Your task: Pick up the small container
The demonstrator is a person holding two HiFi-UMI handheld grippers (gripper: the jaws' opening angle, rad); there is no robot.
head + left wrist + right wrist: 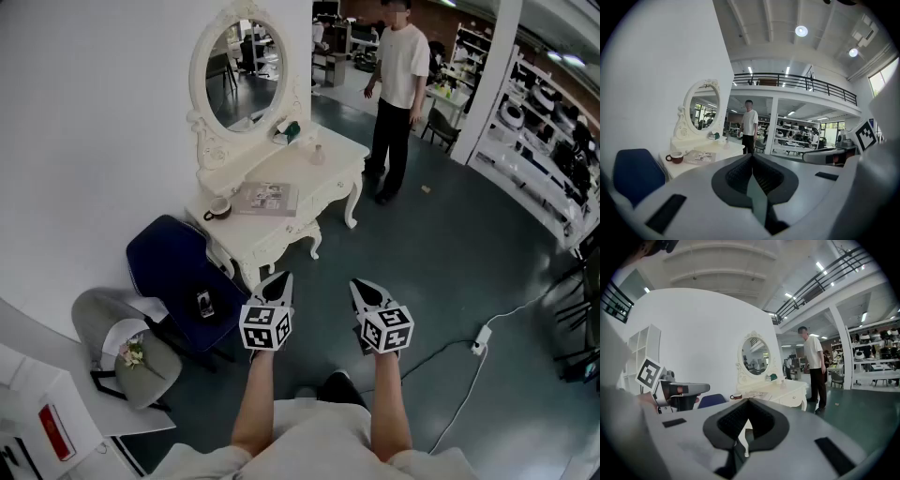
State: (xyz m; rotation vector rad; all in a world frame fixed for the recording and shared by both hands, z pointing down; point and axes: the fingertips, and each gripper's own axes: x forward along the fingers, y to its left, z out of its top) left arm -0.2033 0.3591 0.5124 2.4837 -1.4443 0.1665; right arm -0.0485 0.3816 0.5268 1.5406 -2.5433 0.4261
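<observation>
A white vanity table [335, 165] with an oval mirror [242, 72] stands against the wall ahead. On its top sit a small pale bottle-like container [318, 153], a green item [292, 129], a magazine [265, 198] and a dark cup [217, 209]. My left gripper [277, 279] and right gripper [361, 286] hover side by side over the floor, well short of the table. Both are shut with nothing between the jaws. The left gripper view shows the small container [727, 145] far off. In the right gripper view the table [787, 390] is also distant.
A person [398, 94] stands by the table's far end. A blue chair [183, 281] and a grey chair [127, 352] sit to the left near the wall. A white cable with a power strip [481, 339] lies on the floor at right, with shelving [553, 141] beyond.
</observation>
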